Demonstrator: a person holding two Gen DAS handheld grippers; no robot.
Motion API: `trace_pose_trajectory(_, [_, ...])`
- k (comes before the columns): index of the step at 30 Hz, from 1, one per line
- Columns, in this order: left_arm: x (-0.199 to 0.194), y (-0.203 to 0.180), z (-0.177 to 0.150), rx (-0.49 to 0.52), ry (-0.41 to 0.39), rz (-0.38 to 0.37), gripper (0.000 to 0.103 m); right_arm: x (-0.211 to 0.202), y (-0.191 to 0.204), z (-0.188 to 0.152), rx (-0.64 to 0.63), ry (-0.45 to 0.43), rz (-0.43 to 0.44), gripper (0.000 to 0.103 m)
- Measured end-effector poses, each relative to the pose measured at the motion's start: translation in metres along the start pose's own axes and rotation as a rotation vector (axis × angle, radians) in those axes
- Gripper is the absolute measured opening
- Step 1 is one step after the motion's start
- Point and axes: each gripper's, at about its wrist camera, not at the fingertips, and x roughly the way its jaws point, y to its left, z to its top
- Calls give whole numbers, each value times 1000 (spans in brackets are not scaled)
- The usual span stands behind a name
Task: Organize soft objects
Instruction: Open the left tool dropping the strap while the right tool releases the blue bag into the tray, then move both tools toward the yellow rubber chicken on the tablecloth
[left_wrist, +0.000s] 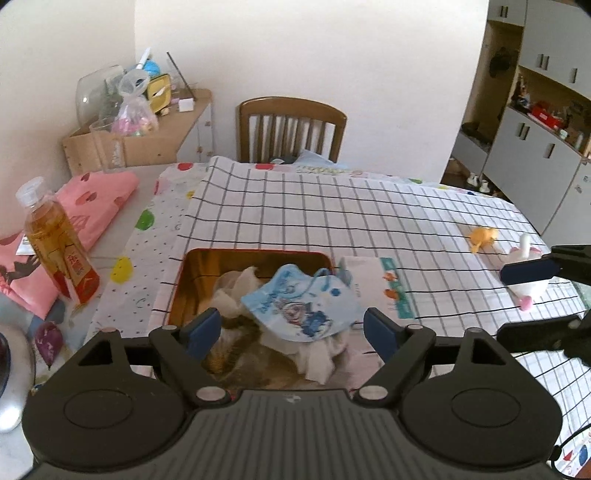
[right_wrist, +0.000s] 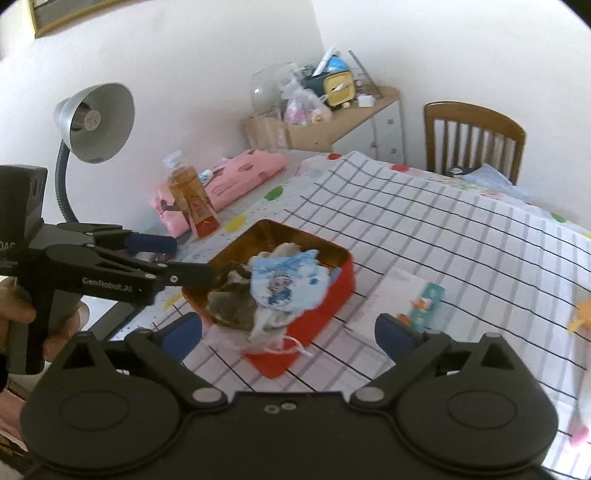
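Note:
A red tin with a gold inside (left_wrist: 192, 266) (right_wrist: 325, 306) stands on the checked tablecloth. It holds crumpled white and grey cloths (left_wrist: 236, 291) (right_wrist: 232, 299) with a blue cartoon-print child's mask (left_wrist: 303, 302) (right_wrist: 284, 280) on top. A white cloth hangs over the tin's near rim (right_wrist: 273, 332). My left gripper (left_wrist: 291, 332) (right_wrist: 188, 258) is open and empty, just above the tin's near edge. My right gripper (right_wrist: 288, 332) (left_wrist: 517, 299) is open and empty, in front of the tin. A yellow soft toy (left_wrist: 480, 236) (right_wrist: 580, 314) and a white and pink toy (left_wrist: 524, 251) lie at the right.
A flat white packet (left_wrist: 373, 284) (right_wrist: 399, 299) lies right of the tin. A tea bottle (left_wrist: 59, 243) (right_wrist: 192, 199) and folded pink cloth (left_wrist: 96, 206) (right_wrist: 236, 177) sit at the left, with a desk lamp (right_wrist: 96, 122). A wooden chair (left_wrist: 291, 125) stands behind the table.

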Motion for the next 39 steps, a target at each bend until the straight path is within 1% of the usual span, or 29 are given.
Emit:
trace_pose_trajectory(8, [5, -34, 4, 28, -20, -36, 85, -45, -44, -11, 51, -29, -73, 102])
trace_pose_trajectory(11, [10, -48, 5, 35, -30, -40, 96, -60, -64, -13, 65, -36, -102, 102])
trace_pose_trajectory(15, [17, -68, 8, 37, -41, -51, 97, -79, -90, -11, 56, -34, -152, 102])
trace_pose_trajectory(19, [29, -87, 12, 23, -41, -57, 97, -96, -124, -11, 55, -14, -180, 102])
trace_pose_trajectory(25, [61, -127, 20, 41, -21, -67, 97, -116, -184, -10, 77, 10, -219, 102])
trace_pose_trajectory(31, [105, -176, 45, 76, 7, -102, 97, -131, -250, 4, 96, 9, -239, 102])
trace_pose_trajectory(35, [131, -214, 61, 122, -10, -125, 97, -127, -288, 16, 84, 30, -253, 102])
trace_pose_trajectory(39, [162, -241, 71, 163, -1, -138, 97, -113, -325, 25, 102, 60, -266, 101])
